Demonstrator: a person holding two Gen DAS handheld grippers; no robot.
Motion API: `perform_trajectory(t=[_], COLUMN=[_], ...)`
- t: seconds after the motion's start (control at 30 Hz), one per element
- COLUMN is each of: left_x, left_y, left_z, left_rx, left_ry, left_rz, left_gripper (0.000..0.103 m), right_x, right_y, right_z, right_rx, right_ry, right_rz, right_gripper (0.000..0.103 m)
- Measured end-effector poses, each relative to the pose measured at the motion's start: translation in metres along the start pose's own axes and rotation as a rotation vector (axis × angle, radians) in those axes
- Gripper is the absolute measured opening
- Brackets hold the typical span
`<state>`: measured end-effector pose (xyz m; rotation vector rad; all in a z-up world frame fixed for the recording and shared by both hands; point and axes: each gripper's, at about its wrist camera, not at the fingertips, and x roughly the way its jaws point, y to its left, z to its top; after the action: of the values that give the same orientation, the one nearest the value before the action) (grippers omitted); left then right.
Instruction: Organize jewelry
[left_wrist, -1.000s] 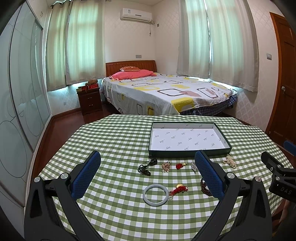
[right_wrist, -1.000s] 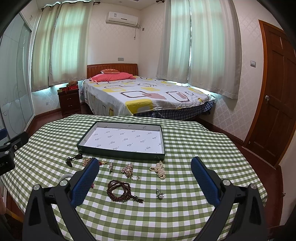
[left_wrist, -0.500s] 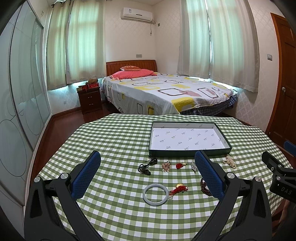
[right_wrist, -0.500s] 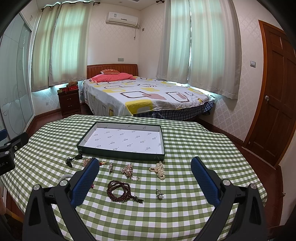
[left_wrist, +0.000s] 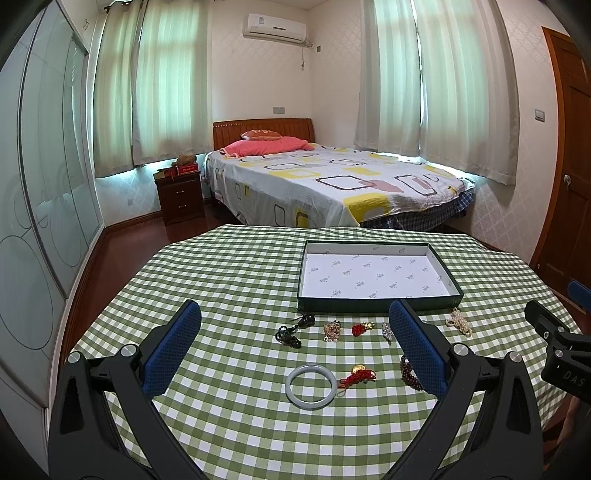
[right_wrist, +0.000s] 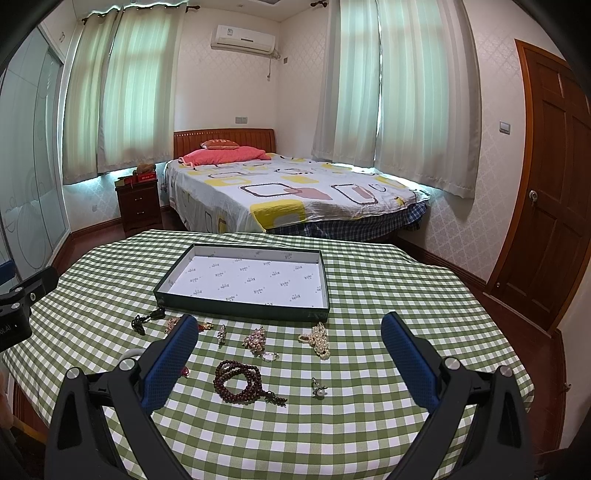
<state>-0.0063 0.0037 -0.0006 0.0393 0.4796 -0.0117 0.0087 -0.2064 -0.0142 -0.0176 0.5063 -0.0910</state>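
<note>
— Left gripper (left_wrist: 295, 347)?
— Low in the left view, fingers spread wide, gripping nothing, above the checked tablecloth (left_wrist: 221, 280).

— On the cloth, left to right?
— Black cord piece (left_wrist: 290, 332) left of centre, then small gold cluster (left_wrist: 331, 330), red knot charm (left_wrist: 360, 328), tiny silver piece (left_wrist: 386, 329) beside the right finger. Nearer the lens: pale bangle (left_wrist: 311, 381) at lower centre, red tassel charm (left_wrist: 358, 377) just right of it, apart from it. Dark bead bracelet (left_wrist: 410, 373) half hidden behind the right finger. Pearl strand (left_wrist: 458, 322) far right, near the tray corner.

— Tray?
— Dark green tray (left_wrist: 369, 305) right of centre, white printed lining, nothing inside.

— Right gripper (right_wrist: 286, 349)?
— Low in the right view, fingers also wide apart, holding nothing.

— Between those fingers?
— Silver piece (right_wrist: 221, 334) at left, pink-gold cluster (right_wrist: 255, 339) mid-frame, small ring (right_wrist: 270, 355) just below it, pearl strand (right_wrist: 318, 339) to the right. Closer in: bead bracelet (right_wrist: 238, 380) at centre, single pearl earring (right_wrist: 318, 389) right of it. Tray (right_wrist: 240, 310) above all these, in the middle of the frame.

— Far left edge?
— Other gripper's black body, partly cut off.
</note>
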Motion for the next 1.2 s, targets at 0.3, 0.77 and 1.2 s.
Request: perform_trajectory(t=[0.3, 0.77, 1.2], left_x=[0.002, 0.025, 0.093], left_y=[0.001, 0.007, 0.004], left_z=[0.000, -0.009, -0.058], left_rx=[-0.006, -0.019, -0.011], left_ry=[0.006, 0.046, 0.165], left_rz=[-0.002, 0.003, -0.033], left_gripper=[0.099, 0.099, 0.099], right_x=[-0.001, 0.023, 0.085], right_y=[-0.001, -0.005, -0.009], right_z=[0.003, -0.009, -0.058], right_rx=[0.001, 0.022, 0.027], right_ry=[0.000, 0.026, 0.117], right_rz=[0.002, 0.006, 0.026], right_gripper=[0.097, 0.097, 0.097])
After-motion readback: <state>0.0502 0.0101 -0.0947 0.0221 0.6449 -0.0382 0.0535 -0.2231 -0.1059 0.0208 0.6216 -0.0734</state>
